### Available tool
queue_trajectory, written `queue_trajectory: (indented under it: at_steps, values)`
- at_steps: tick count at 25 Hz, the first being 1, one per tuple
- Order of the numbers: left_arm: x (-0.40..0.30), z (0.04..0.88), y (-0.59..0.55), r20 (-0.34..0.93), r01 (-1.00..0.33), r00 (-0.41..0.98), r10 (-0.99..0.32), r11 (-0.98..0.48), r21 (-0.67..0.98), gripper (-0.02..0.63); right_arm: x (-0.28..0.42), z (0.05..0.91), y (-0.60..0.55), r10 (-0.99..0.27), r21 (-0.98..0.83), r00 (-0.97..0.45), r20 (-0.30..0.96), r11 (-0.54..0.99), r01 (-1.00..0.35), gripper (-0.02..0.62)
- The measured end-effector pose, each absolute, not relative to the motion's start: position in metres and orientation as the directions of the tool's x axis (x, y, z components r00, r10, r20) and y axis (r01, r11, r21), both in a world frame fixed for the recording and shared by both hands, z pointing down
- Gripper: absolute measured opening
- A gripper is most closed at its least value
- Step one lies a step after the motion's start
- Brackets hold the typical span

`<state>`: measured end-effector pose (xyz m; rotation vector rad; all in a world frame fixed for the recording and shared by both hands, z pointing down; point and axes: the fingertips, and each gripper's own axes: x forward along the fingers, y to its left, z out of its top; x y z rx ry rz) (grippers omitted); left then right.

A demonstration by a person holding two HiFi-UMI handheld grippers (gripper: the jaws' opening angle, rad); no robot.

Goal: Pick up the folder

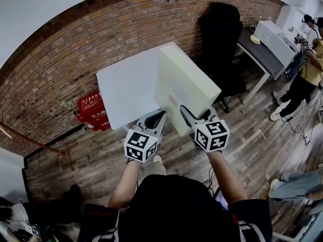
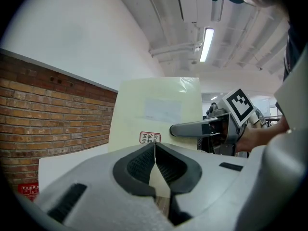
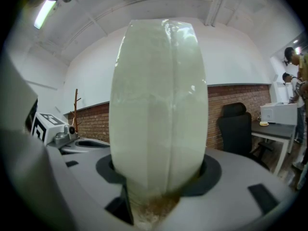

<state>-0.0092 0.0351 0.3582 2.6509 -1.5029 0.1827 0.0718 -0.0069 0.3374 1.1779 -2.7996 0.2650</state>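
Observation:
The folder [image 1: 187, 82] is a thick cream box file with a small red-framed label, held upright off the white table [image 1: 121, 92]. My right gripper [image 1: 183, 111] is shut on its lower edge. In the right gripper view the folder's spine [image 3: 161, 105] fills the space between the jaws of the right gripper [image 3: 161, 170]. My left gripper [image 1: 162, 114] meets the folder's lower left corner. In the left gripper view the left gripper [image 2: 154, 150] is shut, with a thin cream edge of the folder [image 2: 159, 109] pinched between the pads. The right gripper [image 2: 192, 128] shows beside the folder there.
A brick wall runs behind the table. A black office chair [image 1: 222, 39] stands at the right. Beyond it is a desk with a white printer [image 1: 272, 34], and people [image 1: 305, 72] stand at the far right. A red box [image 1: 93, 110] sits on the wooden floor at the left.

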Motion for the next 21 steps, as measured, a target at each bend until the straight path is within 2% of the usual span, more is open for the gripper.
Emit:
queue_trajectory:
  at_steps: [21]
  values:
    - [-0.0049,0.3626,0.032,0.152,-0.862,0.504,-0.85,-0.507,0.022,0.021,0.0755,0.3432,-0.0066,-0.686,-0.124,-0.709,0.164,0.699,-0.705,0.272]
